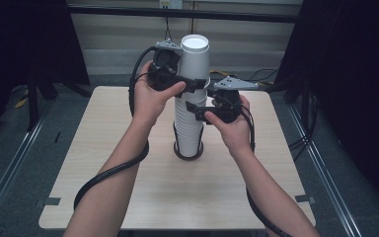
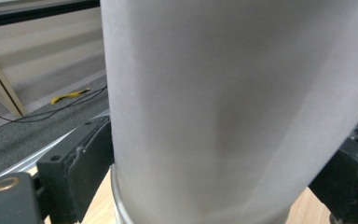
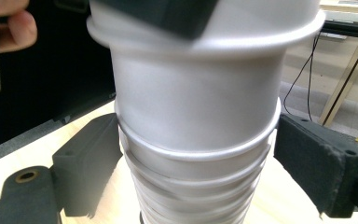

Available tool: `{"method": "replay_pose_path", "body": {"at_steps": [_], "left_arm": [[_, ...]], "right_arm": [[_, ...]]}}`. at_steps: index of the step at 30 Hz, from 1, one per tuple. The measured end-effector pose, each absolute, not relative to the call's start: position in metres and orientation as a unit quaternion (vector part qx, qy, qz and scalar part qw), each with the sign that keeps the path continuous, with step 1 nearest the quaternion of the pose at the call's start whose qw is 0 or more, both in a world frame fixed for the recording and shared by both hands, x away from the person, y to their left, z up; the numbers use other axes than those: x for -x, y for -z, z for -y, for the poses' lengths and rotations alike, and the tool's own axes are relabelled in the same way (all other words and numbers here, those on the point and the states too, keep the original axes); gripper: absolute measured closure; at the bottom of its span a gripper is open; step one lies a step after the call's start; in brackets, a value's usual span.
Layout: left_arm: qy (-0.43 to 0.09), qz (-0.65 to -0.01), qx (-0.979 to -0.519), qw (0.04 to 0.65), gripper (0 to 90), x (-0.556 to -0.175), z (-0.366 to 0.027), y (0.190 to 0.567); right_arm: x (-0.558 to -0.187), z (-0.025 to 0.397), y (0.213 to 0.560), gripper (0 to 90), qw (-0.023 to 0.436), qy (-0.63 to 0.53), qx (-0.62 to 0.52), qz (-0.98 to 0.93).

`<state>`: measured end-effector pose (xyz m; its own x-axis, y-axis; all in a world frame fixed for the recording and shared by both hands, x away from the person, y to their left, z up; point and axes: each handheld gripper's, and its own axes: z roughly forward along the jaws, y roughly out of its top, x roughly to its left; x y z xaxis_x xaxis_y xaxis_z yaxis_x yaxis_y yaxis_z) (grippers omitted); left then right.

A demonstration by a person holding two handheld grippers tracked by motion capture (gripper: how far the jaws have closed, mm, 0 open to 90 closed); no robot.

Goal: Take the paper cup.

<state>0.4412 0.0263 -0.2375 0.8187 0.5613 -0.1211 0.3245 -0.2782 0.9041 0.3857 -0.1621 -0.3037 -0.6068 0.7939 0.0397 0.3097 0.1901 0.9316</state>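
A stack of white cups (image 1: 190, 123) stood upright at the centre of the high view, on a dark ring (image 1: 188, 154) on the table (image 1: 128, 187). The top cup (image 1: 195, 57) rose above the stack, upper centre of the frame. The left gripper (image 1: 197, 84) was clamped on that cup's lower wall, a jaw pressed against each side. The right gripper (image 1: 196, 111) sat just below it, jaws either side of the stack; whether they touched it could not be determined.
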Motion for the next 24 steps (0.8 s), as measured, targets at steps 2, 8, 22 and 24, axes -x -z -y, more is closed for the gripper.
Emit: {"method": "replay_pose_path", "body": {"at_steps": [2, 8, 22, 24], "left_arm": [[-0.116, -0.28, -0.793, 0.528, 9.0, -0.441, -0.026, 0.236], [-0.121, -0.283, -0.786, 0.536, 9.3, -0.442, -0.028, 0.227], [-0.133, -0.283, -0.774, 0.551, 10.1, -0.437, -0.033, 0.21], [-0.132, -0.284, -0.771, 0.554, 10.1, -0.436, -0.034, 0.208]], "right_arm": [[-0.385, 0.162, 0.304, 14.5, 0.236, -0.513, -0.377, -0.734], [-0.385, 0.161, 0.303, 14.4, 0.24, -0.507, -0.376, -0.737], [-0.383, 0.161, 0.307, 16.5, 0.243, -0.502, -0.375, -0.74], [-0.383, 0.161, 0.308, 16.8, 0.246, -0.501, -0.373, -0.741]]}}
